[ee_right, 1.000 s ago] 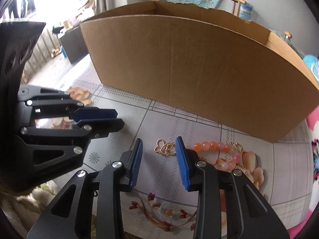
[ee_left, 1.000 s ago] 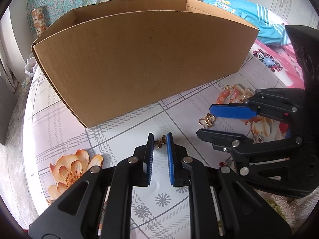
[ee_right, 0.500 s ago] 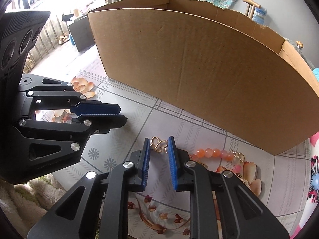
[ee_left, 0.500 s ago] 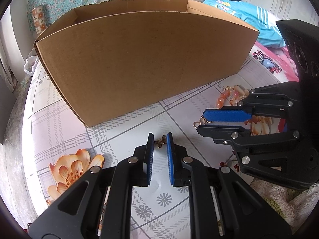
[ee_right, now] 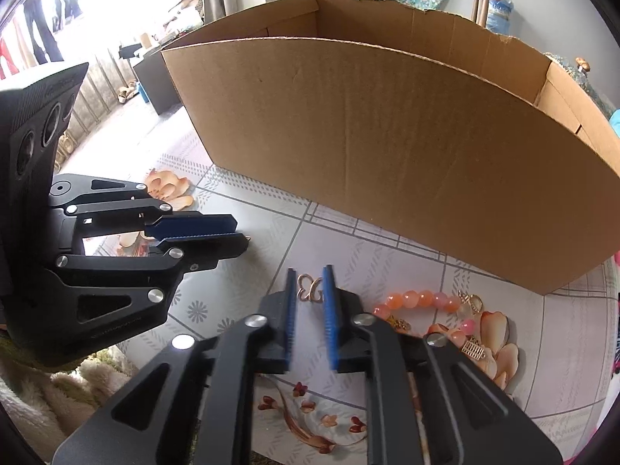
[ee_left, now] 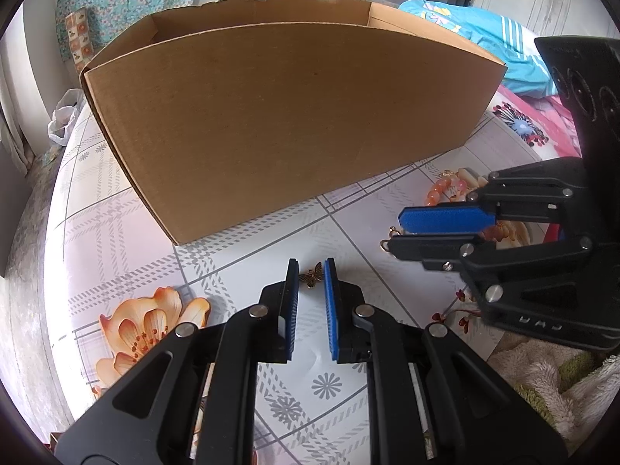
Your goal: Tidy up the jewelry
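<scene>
A small dark butterfly charm sits pinched between the blue pads of my left gripper, just above the tablecloth. My right gripper has a gold looped charm between its pad tips; its jaws are opening slightly, but the charm still hangs between them. In the left wrist view the right gripper is to the right, with a gold loop poking from its tip. An orange bead bracelet lies on the table right of the right gripper. A large open cardboard box stands behind both grippers.
Small gold charms lie beside the bracelet on the flowered tablecloth. The left gripper is close on the left in the right wrist view. A fluffy sleeve shows at the lower right. Folded clothes lie behind the box.
My right gripper closed on the gold charm that lay on the table and moved with it a little toward the box. The left gripper kept still with the butterfly charm.
</scene>
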Tool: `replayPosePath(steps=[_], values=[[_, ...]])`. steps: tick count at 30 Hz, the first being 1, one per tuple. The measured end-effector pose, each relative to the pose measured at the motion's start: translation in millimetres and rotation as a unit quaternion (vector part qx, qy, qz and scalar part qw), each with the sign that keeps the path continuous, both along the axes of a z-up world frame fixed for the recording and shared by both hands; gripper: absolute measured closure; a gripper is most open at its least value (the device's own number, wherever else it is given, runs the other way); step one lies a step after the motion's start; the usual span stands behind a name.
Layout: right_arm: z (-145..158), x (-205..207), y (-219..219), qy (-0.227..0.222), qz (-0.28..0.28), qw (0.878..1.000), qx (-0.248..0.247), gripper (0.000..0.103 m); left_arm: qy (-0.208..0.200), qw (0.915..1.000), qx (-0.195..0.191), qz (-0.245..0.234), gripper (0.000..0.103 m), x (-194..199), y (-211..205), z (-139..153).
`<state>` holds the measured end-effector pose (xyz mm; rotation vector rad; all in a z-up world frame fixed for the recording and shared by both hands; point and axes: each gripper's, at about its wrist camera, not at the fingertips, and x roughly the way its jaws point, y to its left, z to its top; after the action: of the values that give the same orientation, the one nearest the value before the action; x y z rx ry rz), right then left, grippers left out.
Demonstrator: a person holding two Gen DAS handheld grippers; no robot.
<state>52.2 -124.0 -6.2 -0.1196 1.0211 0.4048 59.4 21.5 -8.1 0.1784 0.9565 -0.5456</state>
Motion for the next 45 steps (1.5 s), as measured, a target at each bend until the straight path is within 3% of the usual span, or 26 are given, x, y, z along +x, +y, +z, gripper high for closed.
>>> replayPosePath(steps=[10, 14, 28, 37, 40, 42, 45], values=[[-0.5, 10.5, 18.6, -0.001, 0.033, 0.998, -0.047, 0.081, 0.002, 1.0, -0.002, 0.001, 0.091, -1.5, 6.6, 0.7], [2.2, 13.2, 21.3, 0.005, 0.035, 0.998, -0.054, 0.094, 0.001, 1.0, -0.002, 0.002, 0.091, -1.3, 6.5, 1.0], [1.9, 1.7, 31.2, 0.021, 0.03, 0.999, -0.003, 0.098, 0.001, 1.0, -0.003, 0.003, 0.091, -0.9, 6.2, 1.4], [0.1, -8.0, 31.3, 0.024, 0.017, 1.0, -0.002, 0.098, 0.0, 1.0, 0.0, 0.003, 0.091, 1.7, 4.3, 1.7], [-4.3, 1.0, 26.7, 0.035, 0.004, 0.999, 0.0, 0.094, 0.0, 1.0, 0.001, 0.003, 0.091, 2.3, 2.9, 1.5], [-7.1, 8.0, 30.1, 0.035, -0.005, 0.999, 0.002, 0.082, 0.0, 1.0, 0.001, 0.004, 0.091, 2.1, 3.0, 1.5], [-8.1, 13.9, 25.6, 0.027, -0.013, 1.0, -0.003, 0.077, 0.0, 1.0, 0.0, 0.004, 0.091, 1.1, 3.3, 2.4]])
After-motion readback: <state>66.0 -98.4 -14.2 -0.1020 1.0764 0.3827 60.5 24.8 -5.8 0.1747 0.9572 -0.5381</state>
